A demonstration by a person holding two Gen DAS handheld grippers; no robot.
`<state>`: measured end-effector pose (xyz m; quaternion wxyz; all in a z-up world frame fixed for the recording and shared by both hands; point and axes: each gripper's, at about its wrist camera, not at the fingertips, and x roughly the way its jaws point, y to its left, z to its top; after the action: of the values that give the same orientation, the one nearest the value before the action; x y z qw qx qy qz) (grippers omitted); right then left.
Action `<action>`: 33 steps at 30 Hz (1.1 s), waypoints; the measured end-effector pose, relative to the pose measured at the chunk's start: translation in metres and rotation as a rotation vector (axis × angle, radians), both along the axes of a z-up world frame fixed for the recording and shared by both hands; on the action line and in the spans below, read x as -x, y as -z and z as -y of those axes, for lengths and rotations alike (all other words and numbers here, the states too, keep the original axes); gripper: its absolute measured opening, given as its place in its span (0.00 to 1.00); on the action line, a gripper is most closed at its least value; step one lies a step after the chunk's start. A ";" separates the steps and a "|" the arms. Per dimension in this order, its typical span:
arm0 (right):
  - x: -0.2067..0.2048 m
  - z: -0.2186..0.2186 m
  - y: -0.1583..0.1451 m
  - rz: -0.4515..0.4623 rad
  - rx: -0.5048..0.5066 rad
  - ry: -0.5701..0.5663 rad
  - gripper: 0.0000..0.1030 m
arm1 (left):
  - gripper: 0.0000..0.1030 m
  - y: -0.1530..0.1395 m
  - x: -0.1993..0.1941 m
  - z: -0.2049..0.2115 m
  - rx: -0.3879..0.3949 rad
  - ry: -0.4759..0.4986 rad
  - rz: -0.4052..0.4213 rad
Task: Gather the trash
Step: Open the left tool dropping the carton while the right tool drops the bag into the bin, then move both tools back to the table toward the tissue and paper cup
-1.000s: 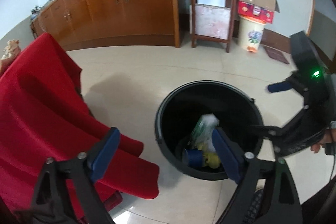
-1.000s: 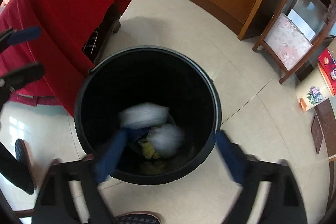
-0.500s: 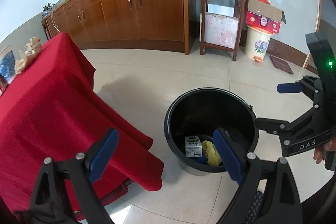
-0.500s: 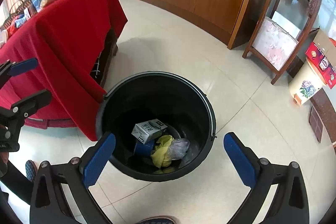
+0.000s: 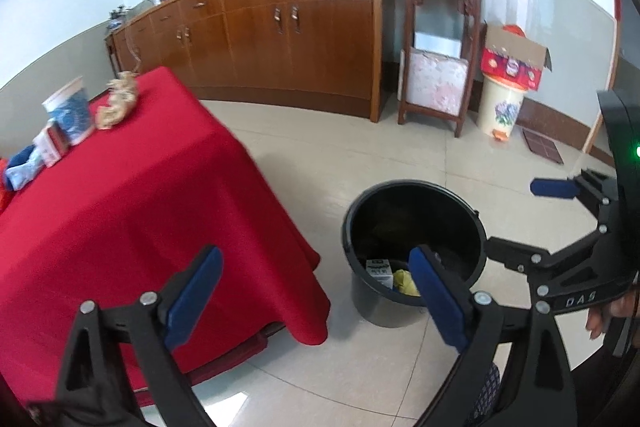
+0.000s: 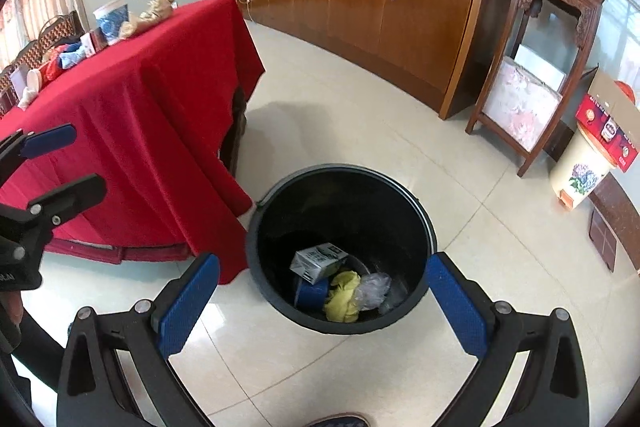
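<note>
A black bin stands on the tiled floor beside a table draped in red cloth. Inside the bin lie a grey-white carton, a yellow wrapper, a blue cup and crumpled clear plastic. My right gripper hovers open above the bin, empty. My left gripper is open and empty, held over the table's corner and left of the bin. On the table's far end sit a blue-white cup, a tan crumpled item and small packets.
A long wooden sideboard runs along the far wall, with a carved wooden stand beside it. A cream floral bin carries a red cardboard box. A shoe tip shows at the bottom edge.
Both grippers have risen and pulled back from the bin. The carton dropped and came to rest inside it. The tabletop with its items has come into view.
</note>
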<state>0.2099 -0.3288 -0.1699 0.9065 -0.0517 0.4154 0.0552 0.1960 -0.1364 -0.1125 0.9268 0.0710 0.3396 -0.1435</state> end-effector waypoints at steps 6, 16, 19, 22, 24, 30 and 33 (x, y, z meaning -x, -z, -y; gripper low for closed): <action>0.013 -0.027 -0.016 0.049 0.005 -0.027 1.00 | 0.94 -0.013 0.008 -0.027 0.023 -0.048 0.024; 0.023 -0.074 -0.055 0.131 -0.012 -0.089 1.00 | 0.94 -0.034 0.027 -0.075 0.062 -0.137 0.072; 0.023 -0.092 -0.069 0.161 -0.013 -0.122 1.00 | 0.95 -0.042 0.031 -0.093 0.080 -0.178 0.083; 0.022 -0.112 -0.085 0.188 -0.015 -0.161 1.00 | 0.95 -0.047 0.036 -0.108 0.088 -0.216 0.099; 0.020 -0.126 -0.095 0.206 -0.025 -0.184 1.00 | 0.95 -0.051 0.039 -0.122 0.101 -0.245 0.107; 0.013 -0.165 -0.119 0.245 -0.071 -0.234 1.00 | 0.95 -0.063 0.050 -0.162 0.113 -0.333 0.141; 0.011 -0.185 -0.127 0.265 -0.095 -0.263 1.00 | 0.95 -0.068 0.058 -0.185 0.115 -0.389 0.164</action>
<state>0.1988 -0.1443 -0.0429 0.9396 -0.0695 0.2791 0.1854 0.1380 0.0484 -0.0441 0.9641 -0.0373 0.2616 0.0252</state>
